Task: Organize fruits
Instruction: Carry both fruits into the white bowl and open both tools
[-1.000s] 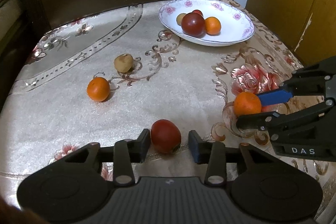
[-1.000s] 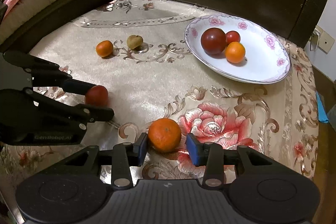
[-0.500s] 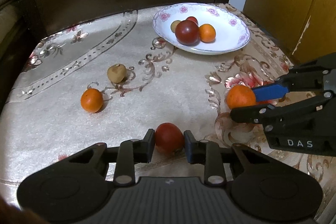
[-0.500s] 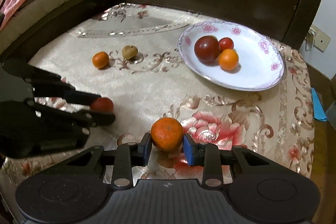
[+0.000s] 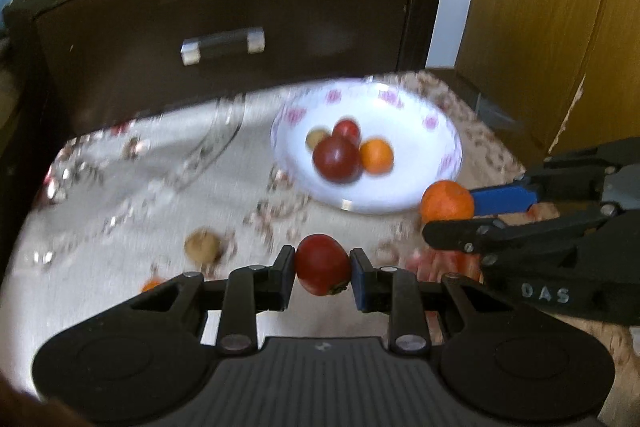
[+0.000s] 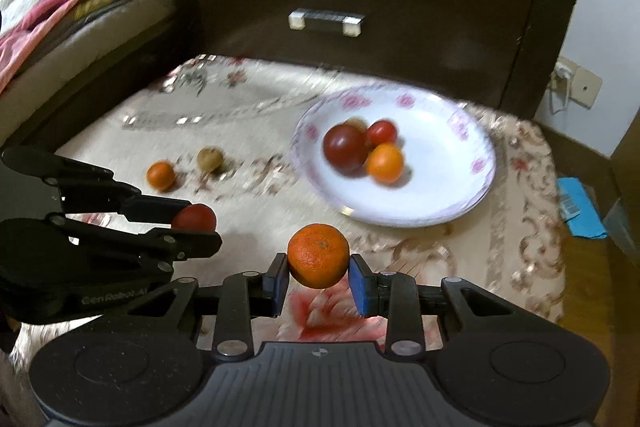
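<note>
My left gripper (image 5: 323,269) is shut on a red tomato (image 5: 322,263) and holds it above the table; the tomato also shows in the right wrist view (image 6: 195,217). My right gripper (image 6: 319,277) is shut on an orange (image 6: 318,254), also lifted; the orange also shows in the left wrist view (image 5: 447,201). A white flowered plate (image 6: 440,167) ahead holds a dark red fruit (image 6: 345,148), a small tomato (image 6: 382,133), an orange (image 6: 385,163) and a brown fruit behind them. A small orange (image 6: 160,175) and a brown fruit (image 6: 209,159) lie on the cloth.
A dark wooden drawer front with a metal handle (image 6: 326,20) stands behind the table. A wooden cabinet (image 5: 560,27) is at the right in the left wrist view. Bedding (image 6: 60,7) lies to the left. The patterned tablecloth (image 6: 532,227) covers the table.
Both grippers closed on their fruits, then lifted them off the cloth and moved toward the plate. The view is blurred by motion.
</note>
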### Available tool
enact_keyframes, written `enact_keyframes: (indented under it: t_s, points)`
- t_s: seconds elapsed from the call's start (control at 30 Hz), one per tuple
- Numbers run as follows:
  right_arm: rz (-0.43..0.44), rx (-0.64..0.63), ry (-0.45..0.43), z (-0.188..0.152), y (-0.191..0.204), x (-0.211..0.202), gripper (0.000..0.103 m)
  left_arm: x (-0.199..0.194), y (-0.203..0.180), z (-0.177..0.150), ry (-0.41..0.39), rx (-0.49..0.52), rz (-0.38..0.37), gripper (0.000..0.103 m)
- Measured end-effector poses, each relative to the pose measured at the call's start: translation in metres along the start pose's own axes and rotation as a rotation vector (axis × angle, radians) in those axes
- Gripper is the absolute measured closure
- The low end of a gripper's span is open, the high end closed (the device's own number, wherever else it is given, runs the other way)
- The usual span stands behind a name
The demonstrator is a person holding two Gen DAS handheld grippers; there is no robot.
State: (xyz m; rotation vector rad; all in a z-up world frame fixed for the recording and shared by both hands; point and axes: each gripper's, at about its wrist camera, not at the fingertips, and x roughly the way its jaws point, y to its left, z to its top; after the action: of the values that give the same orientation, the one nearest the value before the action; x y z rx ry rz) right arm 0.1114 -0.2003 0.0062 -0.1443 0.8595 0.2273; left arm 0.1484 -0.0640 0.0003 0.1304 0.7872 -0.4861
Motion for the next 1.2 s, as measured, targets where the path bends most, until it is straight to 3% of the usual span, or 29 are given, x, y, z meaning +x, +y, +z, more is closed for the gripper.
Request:
enact_keyframes:
  t_s: [0.27, 0.67, 1.2]
  points:
    - [-0.038, 0.043, -0.044, 0.023, -0.023, 0.008, 0.078, 0.026, -0.003, 0.031, -0.013, -0.007, 0.004, 0.066]
    - [-0.082, 0.060, -0.025, 0.026, -0.048, 0.033, 0.077, 0.055, -0.010, 0.042, 0.011, 0.004, -0.001, 0.066]
    - [-0.092, 0.055, -0.029, 0.030, -0.053, 0.049, 0.075, 0.059, -0.008, 0.046, 0.005, -0.002, 0.025, 0.065]
